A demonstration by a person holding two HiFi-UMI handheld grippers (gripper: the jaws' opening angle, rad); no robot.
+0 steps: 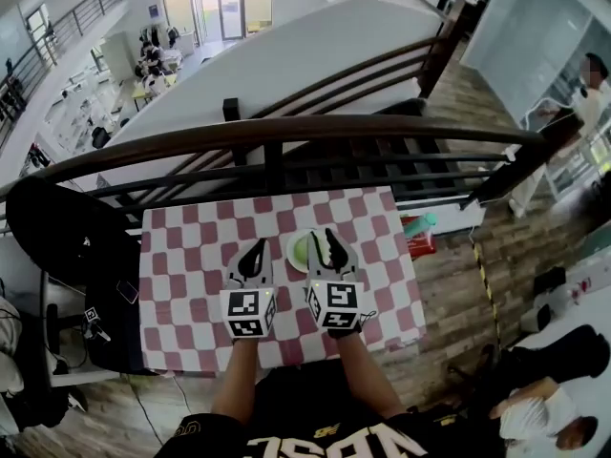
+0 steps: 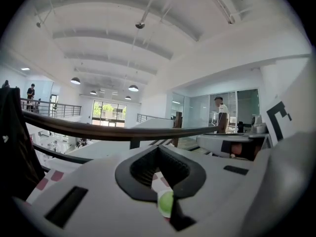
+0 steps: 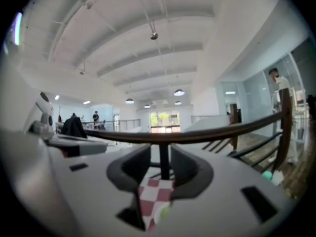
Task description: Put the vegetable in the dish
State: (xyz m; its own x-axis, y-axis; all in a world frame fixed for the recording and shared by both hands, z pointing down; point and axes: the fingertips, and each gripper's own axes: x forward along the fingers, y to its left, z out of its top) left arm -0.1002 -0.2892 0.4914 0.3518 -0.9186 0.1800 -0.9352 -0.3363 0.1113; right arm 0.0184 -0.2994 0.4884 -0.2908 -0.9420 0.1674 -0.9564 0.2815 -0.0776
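Observation:
A white dish (image 1: 297,252) with a pale green vegetable (image 1: 303,248) in it stands on the red-and-white checked tablecloth (image 1: 191,256), between my two grippers. My left gripper (image 1: 257,249) rests just left of the dish with its jaw tips touching and nothing held. In the left gripper view the vegetable (image 2: 165,201) shows below the meeting tips of the left gripper (image 2: 158,148). My right gripper (image 1: 329,239) sits at the dish's right edge. In the right gripper view the right gripper (image 3: 160,149) has a narrow gap with only cloth and a sliver of green (image 3: 163,212) behind it.
A dark wooden railing (image 1: 286,134) runs right behind the table's far edge, with stairs beyond. A black coat (image 1: 57,227) hangs on a chair at the left. A teal bottle (image 1: 418,224) and a red object (image 1: 420,244) sit at the table's right edge.

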